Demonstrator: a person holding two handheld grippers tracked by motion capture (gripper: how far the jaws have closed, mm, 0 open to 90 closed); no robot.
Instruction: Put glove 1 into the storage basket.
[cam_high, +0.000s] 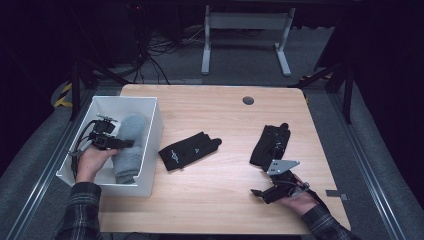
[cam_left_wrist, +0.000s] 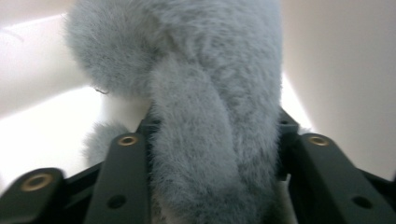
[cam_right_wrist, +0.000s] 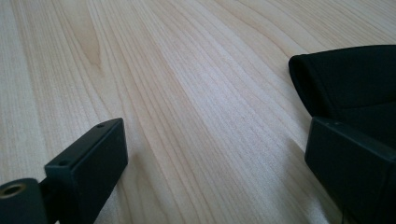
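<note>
Left gripper (cam_high: 120, 143) inside white plastic bin (cam_high: 152, 137); jaws spread astride fluffy grey sock (cam_left_wrist: 210, 140), pads loose. Right gripper (cam_high: 260, 192) jaws wide, on table (cam_high: 220, 190) right of bin, beside black glove (cam_high: 271, 144). Second black glove (cam_high: 189, 149) just right of bin.

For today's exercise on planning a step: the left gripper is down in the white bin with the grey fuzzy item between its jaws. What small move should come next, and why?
Probably lift the left gripper straight up and clear. The grey fuzzy item already lies inside the white bin, and the jaws look parted around it, so it seems released.
</note>
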